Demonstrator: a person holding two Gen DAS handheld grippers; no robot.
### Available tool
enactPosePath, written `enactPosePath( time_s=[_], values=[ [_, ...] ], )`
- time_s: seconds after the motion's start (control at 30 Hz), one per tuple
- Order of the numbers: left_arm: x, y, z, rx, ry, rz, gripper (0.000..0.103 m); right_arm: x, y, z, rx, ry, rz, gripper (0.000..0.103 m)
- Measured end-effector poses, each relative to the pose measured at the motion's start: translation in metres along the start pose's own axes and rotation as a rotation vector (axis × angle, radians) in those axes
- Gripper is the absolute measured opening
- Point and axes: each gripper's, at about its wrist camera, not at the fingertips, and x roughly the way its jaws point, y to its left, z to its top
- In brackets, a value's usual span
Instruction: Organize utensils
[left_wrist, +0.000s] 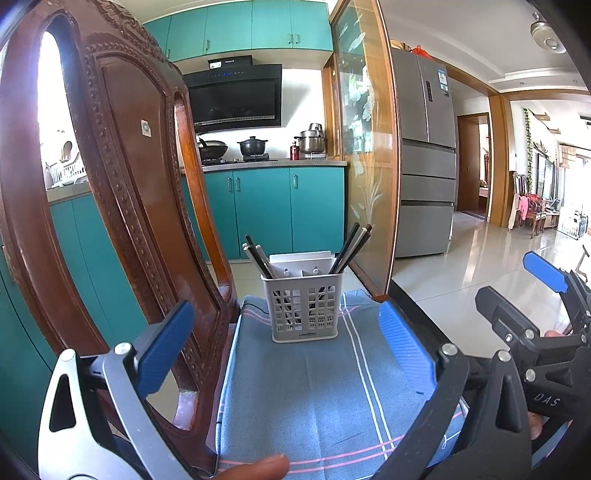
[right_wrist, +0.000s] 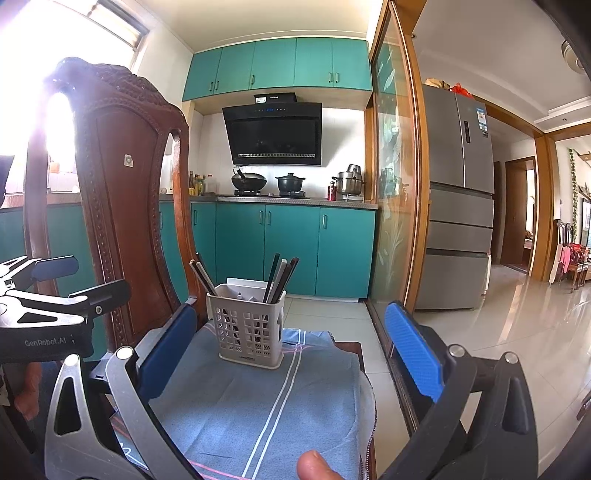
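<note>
A grey slotted utensil basket (left_wrist: 306, 306) stands upright on a blue cloth (left_wrist: 314, 398); it also shows in the right wrist view (right_wrist: 248, 328). Dark chopsticks (left_wrist: 349, 251) lean out of its right side and more chopsticks (left_wrist: 258, 258) out of its left; they show too in the right wrist view (right_wrist: 279, 275). My left gripper (left_wrist: 286, 347) is open and empty, just short of the basket. My right gripper (right_wrist: 291, 354) is open and empty, the basket between and beyond its blue pads (right_wrist: 413, 354). It also appears at the right of the left wrist view (left_wrist: 546, 277).
A carved wooden chair back (left_wrist: 122, 192) rises close on the left, also in the right wrist view (right_wrist: 122, 206). The cloth (right_wrist: 266, 406) covers a small wooden surface with its edge at right. Teal kitchen cabinets (right_wrist: 288, 247), a glass sliding door (right_wrist: 391, 184) and a grey fridge (right_wrist: 458, 199) stand behind.
</note>
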Motion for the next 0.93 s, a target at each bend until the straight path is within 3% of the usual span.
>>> enactPosePath(
  time_s=[0.73,0.83,0.93],
  values=[
    [0.006,-0.009,-0.007,0.019,0.009,0.024,0.099,0.015,-0.002,-0.01,0.016,0.037,0.018,0.1],
    [0.025,-0.012,-0.011,0.017,0.099,0.01,0.099,0.045,-0.014,-0.024,0.096,0.111,0.037,0.1],
    [0.05,-0.013,-0.017,-0.009,0.203,-0.041,0.099,0.104,-0.029,-0.049,0.193,0.292,-0.003,0.1]
  ],
)
